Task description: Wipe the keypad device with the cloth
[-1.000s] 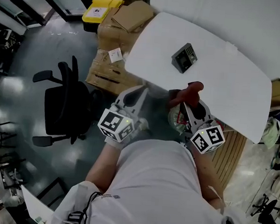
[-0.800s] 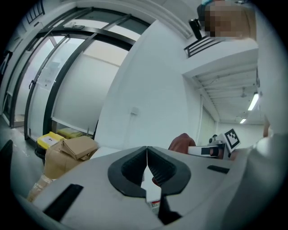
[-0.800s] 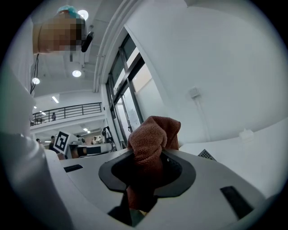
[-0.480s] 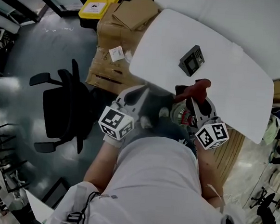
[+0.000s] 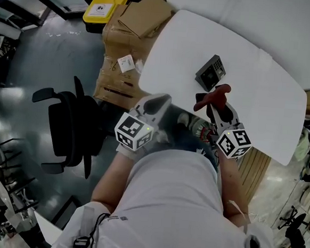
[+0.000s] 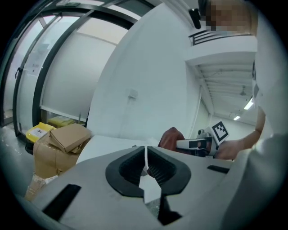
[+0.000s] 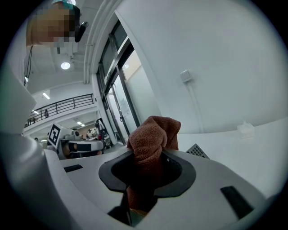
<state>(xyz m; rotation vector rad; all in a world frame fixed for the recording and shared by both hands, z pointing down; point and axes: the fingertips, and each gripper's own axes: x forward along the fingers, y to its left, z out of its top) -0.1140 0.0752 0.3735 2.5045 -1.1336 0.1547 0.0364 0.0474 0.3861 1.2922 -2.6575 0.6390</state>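
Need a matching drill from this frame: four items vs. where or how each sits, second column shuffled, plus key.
1. cloth
2. keypad device
3. left gripper
4. office chair

A. on the floor beside the table
B. jaws shut, nothing between them
C. lying on the table
D. clamped in the right gripper

Pairs: 1-D, 2-C, 3-B, 4-A

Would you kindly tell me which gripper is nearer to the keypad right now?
Right. The right gripper, shut on the cloth, is close to the keypad, on its near side. The left gripper, shut and empty, hangs at the table edge, farther off to the left.
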